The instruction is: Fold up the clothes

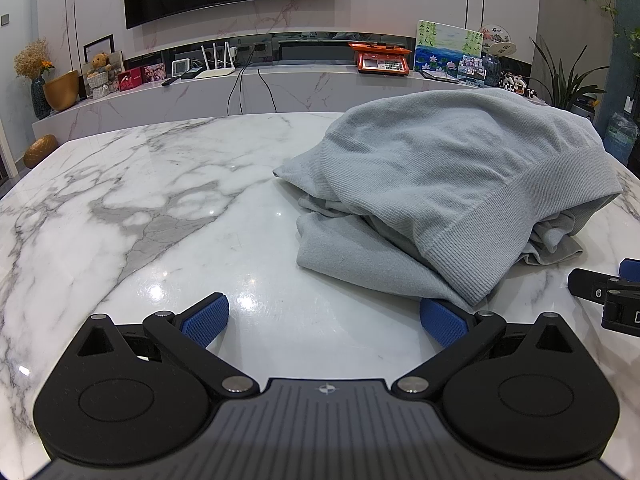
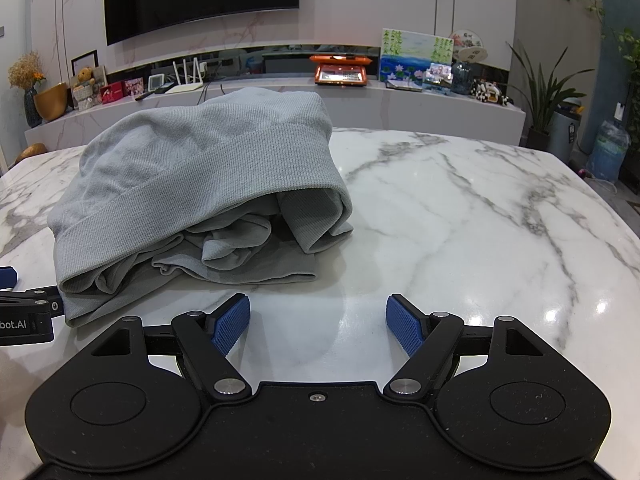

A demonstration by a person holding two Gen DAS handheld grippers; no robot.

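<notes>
A light grey-blue knit garment (image 1: 440, 184) lies in a rumpled heap on the white marble table (image 1: 140, 208), its ribbed hem toward me. It also shows in the right wrist view (image 2: 200, 184) at the left. My left gripper (image 1: 324, 320) is open and empty, low over the table, its right pad just touching the garment's near edge. My right gripper (image 2: 318, 326) is open and empty, just in front of the garment's right corner. Each gripper shows at the edge of the other's view: the right one (image 1: 608, 292), the left one (image 2: 24, 312).
Behind the table runs a marble shelf (image 2: 280, 84) with a router, an orange scale (image 2: 340, 72), a painting, a teddy bear and vases. A television hangs above. Plants and a water bottle (image 2: 608, 152) stand at the far right.
</notes>
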